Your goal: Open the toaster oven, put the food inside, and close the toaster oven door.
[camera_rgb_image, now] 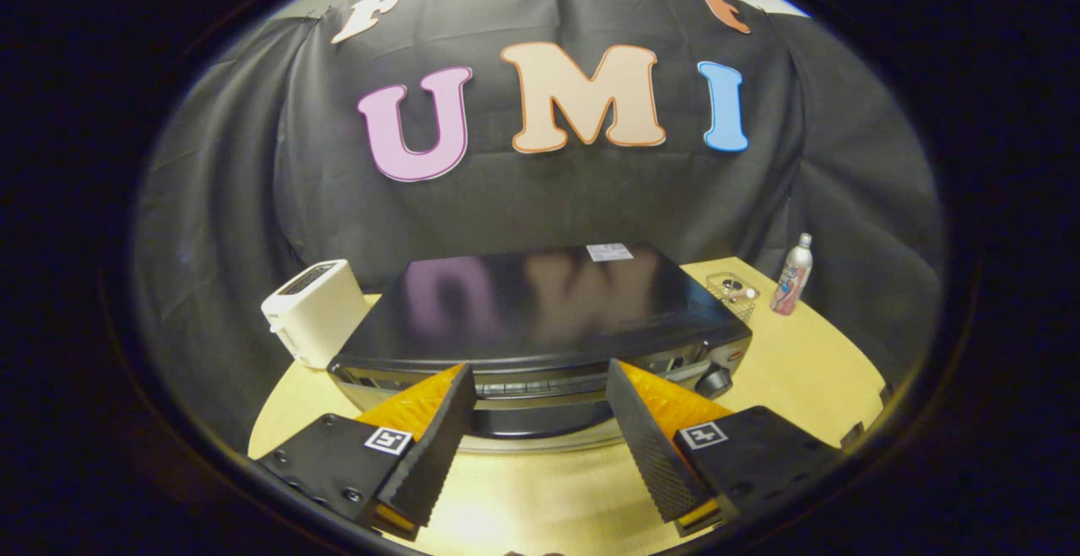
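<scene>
A black toaster oven stands on the wooden table, seen from above and in front, its glossy top reflecting the wall. Its front face with a dark knob and the door's upper edge lie just beyond my fingertips. My gripper is open, its two black fingers with orange backs spread wide, hovering above the door's front. Nothing sits between the fingers. The door's lower part and handle are hidden below the oven's front edge and the fingers. I cannot make out the food.
A white pop-up toaster stands to the left of the oven. To the right of the oven sit a small clear wire basket and a pink-and-white bottle. Black cloth walls close off the back.
</scene>
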`<move>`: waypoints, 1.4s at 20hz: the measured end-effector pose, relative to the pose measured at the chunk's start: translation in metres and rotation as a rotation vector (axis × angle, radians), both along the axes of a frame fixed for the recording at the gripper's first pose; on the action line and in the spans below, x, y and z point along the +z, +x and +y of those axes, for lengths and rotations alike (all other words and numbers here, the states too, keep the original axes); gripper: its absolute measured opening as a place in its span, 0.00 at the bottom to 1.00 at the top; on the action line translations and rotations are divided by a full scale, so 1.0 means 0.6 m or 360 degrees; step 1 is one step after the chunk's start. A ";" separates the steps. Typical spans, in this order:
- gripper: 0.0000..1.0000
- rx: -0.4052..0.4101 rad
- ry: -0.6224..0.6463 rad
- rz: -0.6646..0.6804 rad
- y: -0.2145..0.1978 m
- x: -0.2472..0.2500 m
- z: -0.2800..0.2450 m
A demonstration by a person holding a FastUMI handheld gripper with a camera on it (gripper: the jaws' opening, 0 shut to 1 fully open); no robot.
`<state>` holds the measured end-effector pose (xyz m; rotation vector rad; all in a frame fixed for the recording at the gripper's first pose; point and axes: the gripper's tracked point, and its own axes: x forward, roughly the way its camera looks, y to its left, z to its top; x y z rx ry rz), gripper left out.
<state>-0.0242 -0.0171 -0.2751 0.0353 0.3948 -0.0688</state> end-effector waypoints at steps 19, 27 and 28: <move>0.98 0.0001 -0.0132 0.0363 -0.187 -0.126 -0.022; 0.97 -0.0017 -0.0116 0.0554 -0.198 -0.203 -0.026; 0.97 -0.0022 -0.0114 0.0562 -0.194 -0.210 -0.029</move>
